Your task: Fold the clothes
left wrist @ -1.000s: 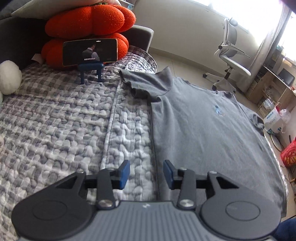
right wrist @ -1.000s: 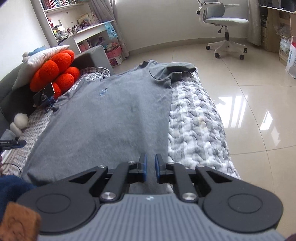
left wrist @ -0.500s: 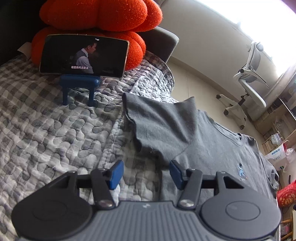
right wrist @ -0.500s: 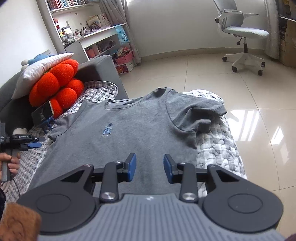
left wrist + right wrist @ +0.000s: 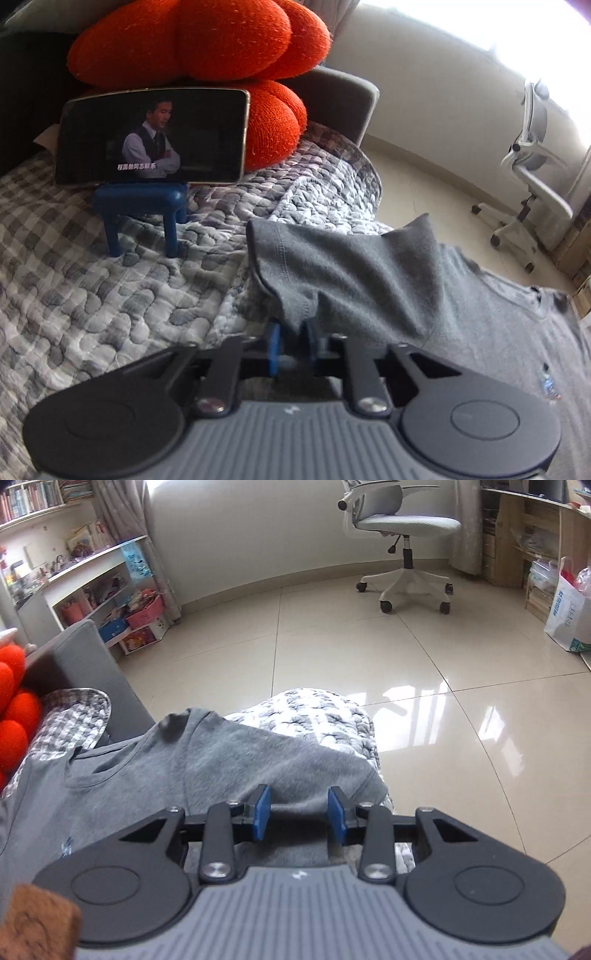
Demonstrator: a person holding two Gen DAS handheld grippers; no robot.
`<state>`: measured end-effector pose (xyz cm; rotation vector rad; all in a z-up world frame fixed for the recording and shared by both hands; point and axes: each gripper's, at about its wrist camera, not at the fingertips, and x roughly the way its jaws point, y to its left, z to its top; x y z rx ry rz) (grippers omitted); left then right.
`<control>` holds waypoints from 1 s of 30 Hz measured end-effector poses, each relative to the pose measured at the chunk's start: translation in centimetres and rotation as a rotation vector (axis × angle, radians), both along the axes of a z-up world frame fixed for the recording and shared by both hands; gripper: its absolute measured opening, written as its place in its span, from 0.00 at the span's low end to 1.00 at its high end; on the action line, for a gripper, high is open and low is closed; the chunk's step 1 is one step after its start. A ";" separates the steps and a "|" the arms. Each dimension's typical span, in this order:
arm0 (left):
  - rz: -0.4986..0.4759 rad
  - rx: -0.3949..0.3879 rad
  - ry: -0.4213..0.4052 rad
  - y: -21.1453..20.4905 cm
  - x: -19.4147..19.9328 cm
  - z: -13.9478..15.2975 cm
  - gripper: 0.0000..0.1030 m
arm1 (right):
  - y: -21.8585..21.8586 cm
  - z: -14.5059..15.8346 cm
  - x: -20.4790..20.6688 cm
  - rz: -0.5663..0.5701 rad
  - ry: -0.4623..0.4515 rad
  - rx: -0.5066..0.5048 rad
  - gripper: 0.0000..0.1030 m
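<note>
Both tongs sat low over the grey T-shirt (image 5: pixel 461 302) when I checked my feeds. My left gripper (image 5: pixel 293 341) had just been closing, and its blue pads were pinched on the hem of the near sleeve (image 5: pixel 332 266), which bunched up between them. My right gripper (image 5: pixel 300 818) stood about half open, having widened a moment before; the other sleeve (image 5: pixel 295 771) lay just ahead of and partly between its pads, but I saw no grip on it.

From each tong the shirt spread flat on the quilted bed cover (image 5: pixel 92 295), collar (image 5: pixel 107 766) toward the sofa arm (image 5: pixel 85 672), its long axis running back past both grippers toward me. The left sleeve pointed at the phone on its blue stand (image 5: pixel 147 155); the right sleeve lay at the cover's floor-side edge. I judged the right hand still had to bite, though blur made the exact contact uncertain.
</note>
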<state>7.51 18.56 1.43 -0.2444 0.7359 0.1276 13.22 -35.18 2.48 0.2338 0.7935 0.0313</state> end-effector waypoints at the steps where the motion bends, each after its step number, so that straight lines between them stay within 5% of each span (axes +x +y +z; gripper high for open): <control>1: -0.003 0.019 0.001 -0.1 0.1 0.0 0.08 | 0.1 -0.3 0.4 -0.003 0.006 -0.003 0.38; 5: 0.018 0.066 -0.017 0.2 0.3 0.4 0.04 | 0.9 -1.4 1.9 0.002 0.030 -0.061 0.31; 7: 0.043 0.128 -0.018 -0.1 0.2 0.5 0.04 | 1.7 -1.6 2.1 0.014 0.018 -0.140 0.11; 9: 0.058 0.194 -0.007 -0.7 0.2 0.4 0.04 | 1.9 -1.4 2.1 0.007 -0.009 -0.178 0.03; 15: 0.093 0.363 -0.019 -2.2 0.1 0.2 0.00 | 2.1 -0.2 1.9 -0.080 -0.095 -0.344 0.00; 18: 0.082 0.326 0.027 -2.3 0.6 -1.0 0.00 | 2.4 -2.1 2.8 -0.087 -0.029 -0.445 0.00; 23: 0.048 0.300 0.016 -2.0 -0.1 -0.4 0.02 | 0.9 -3.2 2.9 -0.077 -0.002 -0.329 0.02; 27: 0.070 0.183 0.019 -0.5 -0.2 0.4 0.33 | -0.2 -2.1 3.1 -0.090 -0.008 -0.181 0.14; 30: 0.053 0.153 0.020 -1.1 0.0 0.4 0.34 | -0.3 -1.4 3.1 -0.092 -0.025 -0.074 0.17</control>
